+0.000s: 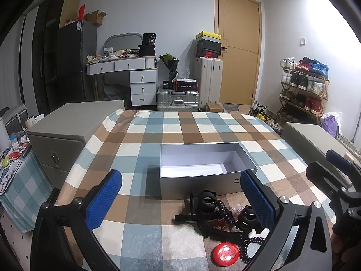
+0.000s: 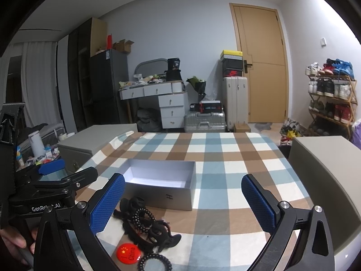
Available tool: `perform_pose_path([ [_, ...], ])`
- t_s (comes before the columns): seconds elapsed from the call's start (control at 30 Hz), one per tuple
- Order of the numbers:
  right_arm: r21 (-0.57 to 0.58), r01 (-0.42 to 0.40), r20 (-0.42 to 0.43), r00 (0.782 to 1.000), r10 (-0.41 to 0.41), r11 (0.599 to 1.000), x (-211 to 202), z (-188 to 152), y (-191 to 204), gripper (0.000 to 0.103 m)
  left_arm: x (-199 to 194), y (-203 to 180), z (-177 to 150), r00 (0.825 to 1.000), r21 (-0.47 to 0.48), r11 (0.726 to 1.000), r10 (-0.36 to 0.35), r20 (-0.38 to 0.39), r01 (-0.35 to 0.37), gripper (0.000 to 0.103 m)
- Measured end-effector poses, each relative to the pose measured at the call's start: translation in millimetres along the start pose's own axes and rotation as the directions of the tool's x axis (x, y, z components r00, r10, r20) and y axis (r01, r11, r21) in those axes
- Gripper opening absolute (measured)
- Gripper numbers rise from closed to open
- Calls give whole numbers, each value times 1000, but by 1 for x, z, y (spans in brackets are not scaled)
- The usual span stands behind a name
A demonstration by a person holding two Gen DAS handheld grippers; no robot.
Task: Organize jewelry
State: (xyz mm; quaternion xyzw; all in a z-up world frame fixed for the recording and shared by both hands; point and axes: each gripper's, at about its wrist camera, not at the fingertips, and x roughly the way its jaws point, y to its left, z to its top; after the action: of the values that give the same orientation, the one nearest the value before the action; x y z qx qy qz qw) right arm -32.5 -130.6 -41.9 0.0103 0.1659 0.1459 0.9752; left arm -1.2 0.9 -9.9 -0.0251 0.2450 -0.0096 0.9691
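Checked tablecloth (image 1: 180, 126) bears black hair accessories (image 1: 216, 216) before grey box (image 1: 203, 169), low between wide-spread left gripper (image 1: 180, 198) jaws

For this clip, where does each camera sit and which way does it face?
Left wrist: on the left hand-held gripper, facing the open grey box and the pile of black accessories; both its blue fingers show, and the right hand-held gripper at far right.
Right wrist: on the right hand-held gripper, facing the same way from further right; its fingers show, and the left hand-held gripper with a hand at far left.
Shared: box, pile, red badge, checked cloth.
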Motion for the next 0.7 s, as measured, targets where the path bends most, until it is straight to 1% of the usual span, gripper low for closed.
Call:
perform_pose_path([
  [0.53,7,-14,-22,1000,15,1000,7,-7,-1,103,6,3,-5,1000,-8,1000,-4,-15,3,102],
  [0.7,3,-38,-50,998,38,999,15,-13,0,103,10,6,-8,1000,-14,1000,-4,-29,4,102],
])
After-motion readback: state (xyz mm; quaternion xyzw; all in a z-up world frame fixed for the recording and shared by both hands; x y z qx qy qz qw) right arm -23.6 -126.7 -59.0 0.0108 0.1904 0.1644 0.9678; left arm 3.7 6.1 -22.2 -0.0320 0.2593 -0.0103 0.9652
